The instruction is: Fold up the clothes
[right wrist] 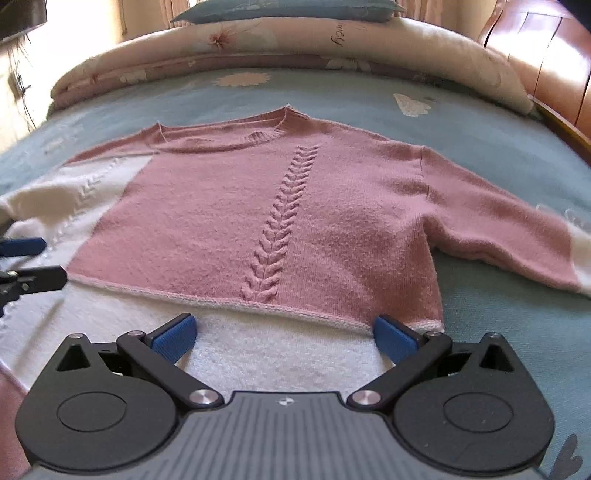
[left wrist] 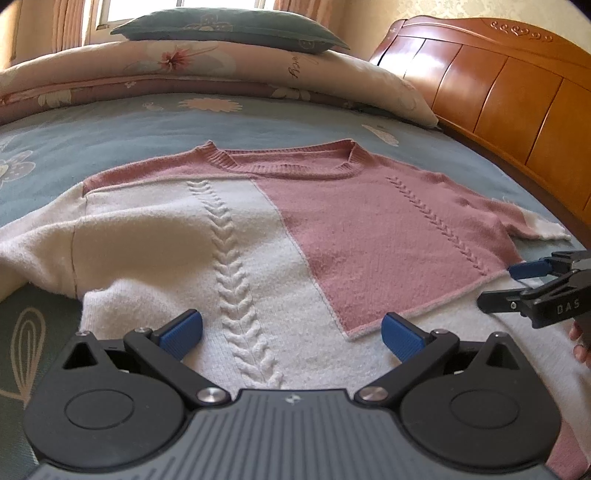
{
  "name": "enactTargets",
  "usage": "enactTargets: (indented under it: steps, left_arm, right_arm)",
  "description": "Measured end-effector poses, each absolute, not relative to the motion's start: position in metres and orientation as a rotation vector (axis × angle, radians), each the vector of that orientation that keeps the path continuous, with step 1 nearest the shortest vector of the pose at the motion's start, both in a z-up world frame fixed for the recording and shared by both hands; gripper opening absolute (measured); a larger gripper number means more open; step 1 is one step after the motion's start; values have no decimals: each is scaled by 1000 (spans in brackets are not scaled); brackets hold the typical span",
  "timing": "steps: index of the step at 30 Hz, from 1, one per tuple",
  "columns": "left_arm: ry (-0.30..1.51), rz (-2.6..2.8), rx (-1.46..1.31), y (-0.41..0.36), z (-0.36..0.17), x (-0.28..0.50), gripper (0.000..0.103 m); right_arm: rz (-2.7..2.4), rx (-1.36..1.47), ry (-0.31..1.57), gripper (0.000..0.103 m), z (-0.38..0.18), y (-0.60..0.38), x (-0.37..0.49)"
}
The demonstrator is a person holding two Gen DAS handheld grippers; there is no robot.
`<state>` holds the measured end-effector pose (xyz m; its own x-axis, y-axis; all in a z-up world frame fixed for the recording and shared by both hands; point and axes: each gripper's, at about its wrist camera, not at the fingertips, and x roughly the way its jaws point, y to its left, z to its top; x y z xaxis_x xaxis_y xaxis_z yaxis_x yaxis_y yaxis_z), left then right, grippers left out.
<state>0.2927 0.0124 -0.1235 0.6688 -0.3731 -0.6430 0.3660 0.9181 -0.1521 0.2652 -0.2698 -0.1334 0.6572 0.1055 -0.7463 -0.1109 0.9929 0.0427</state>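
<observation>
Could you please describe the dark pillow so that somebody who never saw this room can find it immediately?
Start from the wooden headboard at the end of the bed. Beside it a folded floral quilt lies across the blue sheet, beyond the sweater. The pillow rests on top of the quilt, below the window; it alone is dark teal, while the quilt is pale pink and cream.

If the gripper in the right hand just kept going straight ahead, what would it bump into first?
Most likely the sweater: the right gripper, jaws open, points low across its white hem towards the pink cable braid. Its height above the knit is unclear.
</observation>
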Motion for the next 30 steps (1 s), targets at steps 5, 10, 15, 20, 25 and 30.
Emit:
enactTargets:
  steps: [5,10,15,20,25,30]
  left_arm:
    - [720,-412,34,7,-125,291,102]
    - [718,-421,11,11,-124,291,102]
    - [713,-422,12,11,-125,291,102]
    - [708,-423,11,10,-126,291,102]
    - [704,-421,19,9,-126,291,102]
    - [702,-420,24,9,-126,291,102]
  right_arm:
    - [124,5,842,103,-132,-271,263]
    - [153,156,807,103,-92,-310,263]
    - [0,315,682,103,-55,-408,289]
    - [-80,572,637,103,-62,-503,327]
    - [-82,661,641,103,-86,-536,363]
    - [-130,589,725,103,-113,-525,366]
